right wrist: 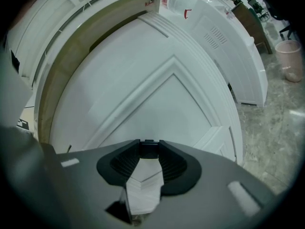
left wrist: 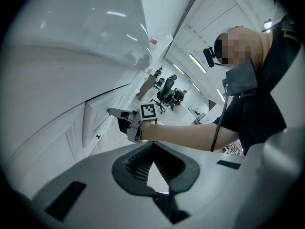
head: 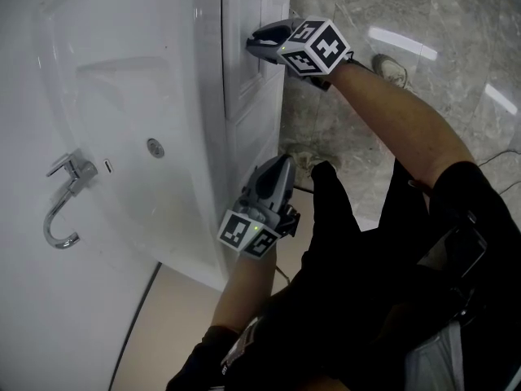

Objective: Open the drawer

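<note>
Right gripper [head: 257, 41] clamps the knob [right wrist: 148, 146] of the drawer [right wrist: 157, 94], left gripper [head: 280, 166] hangs clenched on nothing; I fear a skewed pull slips me off the knob.

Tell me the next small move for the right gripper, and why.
Probably pull the right gripper straight back from the cabinet: its jaws look closed on the small dark knob of the white drawer front, so a level pull should slide it out.
</note>
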`<state>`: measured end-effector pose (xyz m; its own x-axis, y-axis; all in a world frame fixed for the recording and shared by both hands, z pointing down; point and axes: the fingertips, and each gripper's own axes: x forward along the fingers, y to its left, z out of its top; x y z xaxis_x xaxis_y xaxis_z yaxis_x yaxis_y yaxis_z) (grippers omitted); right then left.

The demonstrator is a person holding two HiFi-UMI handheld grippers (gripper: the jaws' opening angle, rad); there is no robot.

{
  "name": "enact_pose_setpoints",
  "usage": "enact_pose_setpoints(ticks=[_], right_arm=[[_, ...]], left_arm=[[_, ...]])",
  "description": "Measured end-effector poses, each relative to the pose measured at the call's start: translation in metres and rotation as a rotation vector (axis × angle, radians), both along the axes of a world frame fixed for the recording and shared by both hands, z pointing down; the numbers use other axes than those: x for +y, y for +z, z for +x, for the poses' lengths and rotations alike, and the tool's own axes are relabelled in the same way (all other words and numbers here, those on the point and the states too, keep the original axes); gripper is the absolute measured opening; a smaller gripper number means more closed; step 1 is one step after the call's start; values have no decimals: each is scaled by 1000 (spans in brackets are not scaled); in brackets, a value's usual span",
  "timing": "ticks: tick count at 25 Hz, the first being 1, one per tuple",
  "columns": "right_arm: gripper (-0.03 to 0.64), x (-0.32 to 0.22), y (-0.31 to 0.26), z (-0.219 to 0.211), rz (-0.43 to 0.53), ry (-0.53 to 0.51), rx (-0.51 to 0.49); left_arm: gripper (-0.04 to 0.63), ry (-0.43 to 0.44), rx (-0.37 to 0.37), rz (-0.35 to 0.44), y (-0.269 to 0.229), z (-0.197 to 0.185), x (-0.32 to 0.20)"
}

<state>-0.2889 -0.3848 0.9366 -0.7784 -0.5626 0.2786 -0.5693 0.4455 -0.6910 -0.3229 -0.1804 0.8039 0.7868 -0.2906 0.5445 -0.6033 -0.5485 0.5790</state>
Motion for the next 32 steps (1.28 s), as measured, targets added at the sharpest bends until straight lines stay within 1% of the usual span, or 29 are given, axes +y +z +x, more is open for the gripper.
enact_pose_setpoints(ticks=[5, 11, 20, 24, 32], right_arm=[[121, 5, 0, 5, -6, -13, 12], [121, 22, 0, 20, -11, 1, 17], [121, 53, 2, 49, -11, 16, 22], [121, 54, 2, 50, -22, 19, 25], [121, 59, 2, 55, -31, -10, 46]], left_arm=[[0, -3, 11, -2, -3, -1, -5], [0, 0, 19, 0, -1, 5, -2], [0, 27, 26, 6, 1, 27, 15], [0, 23, 33, 4, -1, 23, 7], [0, 20, 43, -11, -3, 20, 2]])
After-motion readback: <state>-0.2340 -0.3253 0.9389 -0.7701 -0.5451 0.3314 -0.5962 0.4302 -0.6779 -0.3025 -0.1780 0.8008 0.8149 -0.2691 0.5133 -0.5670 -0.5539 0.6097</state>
